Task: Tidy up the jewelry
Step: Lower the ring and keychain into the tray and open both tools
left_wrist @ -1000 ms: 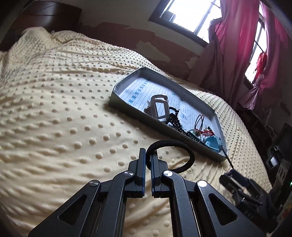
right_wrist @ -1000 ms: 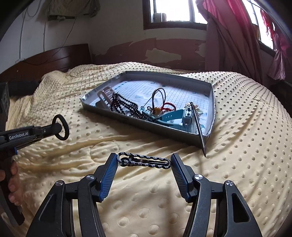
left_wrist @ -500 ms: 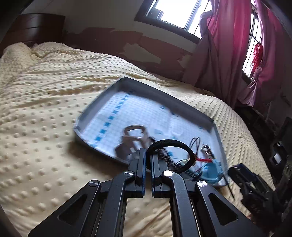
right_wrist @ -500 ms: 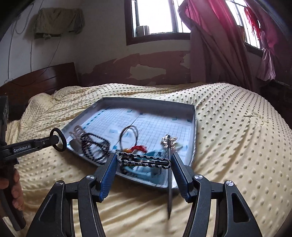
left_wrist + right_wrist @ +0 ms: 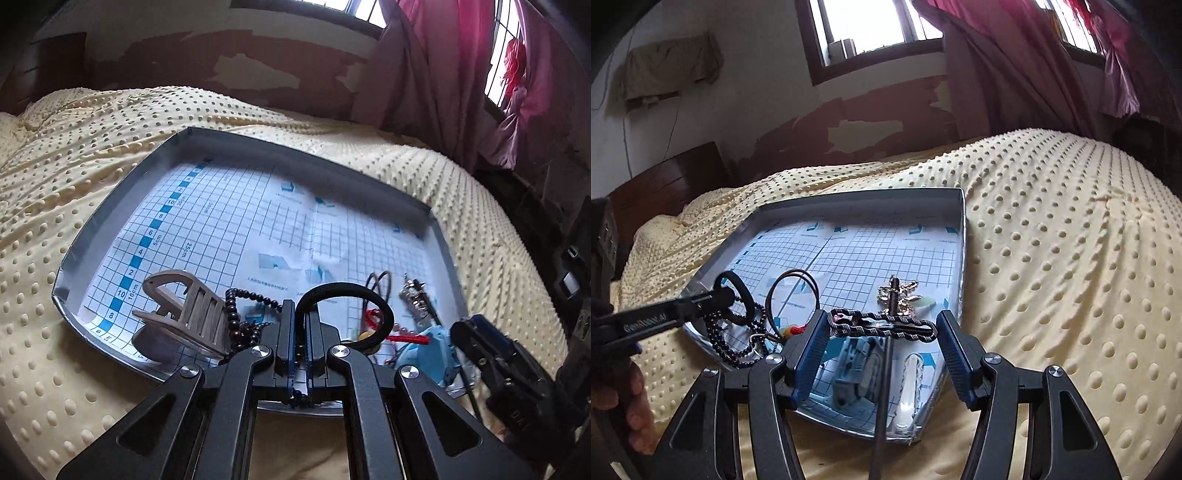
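Two grippers hang over a grey tray [image 5: 122, 192] lined with gridded paper, which lies on a cream dotted bedspread [image 5: 1052, 258] whose far end runs off into shadow. The left gripper [image 5: 300, 325] has its fingers pressed together on a black hair tie [image 5: 347, 291] above the tray's near edge, its frame hiding part of the dark bead string [image 5: 236, 325] beside a pale hair claw [image 5: 184, 314]. The right gripper [image 5: 882, 328] is clamped on both ends of a black-and-white braided cord [image 5: 882, 328] stretched between half-spread fingers over the tray's near corner, and below it the blue item [image 5: 855, 369], gold trinket [image 5: 899, 293] and thin dark stick [image 5: 886, 369] are tangled and hard to name.
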`<state>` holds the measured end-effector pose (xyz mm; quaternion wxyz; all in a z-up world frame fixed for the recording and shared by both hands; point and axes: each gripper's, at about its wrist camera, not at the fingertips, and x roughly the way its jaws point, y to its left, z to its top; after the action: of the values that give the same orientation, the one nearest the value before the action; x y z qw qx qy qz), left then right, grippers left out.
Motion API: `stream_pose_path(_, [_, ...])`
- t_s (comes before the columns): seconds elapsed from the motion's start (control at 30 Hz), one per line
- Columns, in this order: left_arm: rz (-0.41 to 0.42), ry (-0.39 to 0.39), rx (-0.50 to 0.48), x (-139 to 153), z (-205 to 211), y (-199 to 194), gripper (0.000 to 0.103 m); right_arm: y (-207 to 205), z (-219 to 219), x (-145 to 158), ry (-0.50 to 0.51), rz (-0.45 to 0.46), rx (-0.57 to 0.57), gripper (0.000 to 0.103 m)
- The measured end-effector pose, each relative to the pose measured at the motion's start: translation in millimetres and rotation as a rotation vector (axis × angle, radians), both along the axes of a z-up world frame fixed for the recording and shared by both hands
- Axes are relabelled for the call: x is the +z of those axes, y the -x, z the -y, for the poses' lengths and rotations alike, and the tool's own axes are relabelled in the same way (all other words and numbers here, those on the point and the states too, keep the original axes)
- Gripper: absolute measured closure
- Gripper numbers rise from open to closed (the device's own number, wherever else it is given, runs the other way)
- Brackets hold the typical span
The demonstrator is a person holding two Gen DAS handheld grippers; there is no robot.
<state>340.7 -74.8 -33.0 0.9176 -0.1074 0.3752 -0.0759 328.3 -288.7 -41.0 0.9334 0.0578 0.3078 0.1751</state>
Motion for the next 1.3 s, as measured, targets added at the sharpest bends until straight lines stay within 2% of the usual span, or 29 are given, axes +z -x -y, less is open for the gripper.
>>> stream_pose_path(0.5, [-0.051,0.041,0.010,-7,3,-4,0.100,-7,4,-5,-0.038,-0.030,0.013,0.046])
stream_pose_path(0.8, [-0.084,0.061,0.015,-10,-1,-7,0.097,-9,7,-5,-0.055,-0.037,0.019,0.045])
stream_pose_path(0.9, [-0.080,0.059,0.009,-8,-2,-4,0.087,-6,6,-3,-0.050,-0.027,0.021,0.039])
stream_pose_path(0.97, [-0.063,0.066,0.005,-4,-4,0,0.073,-5,5,-1,-0.047,-0.021,0.021,0.037])
stream_pose_path(1.1, [-0.015,0.093,0.012,8,-6,9,0.059,-3,9,4,-0.053,-0.005,0.003,0.033])
stream_pose_path(1.17, [0.009,0.105,0.026,15,-9,15,0.045,-1,13,9,-0.061,0.004,-0.009,0.031])
stream_pose_path(1.3, [0.066,0.138,0.049,31,-17,31,0.029,7,23,24,-0.083,0.039,-0.031,0.024])
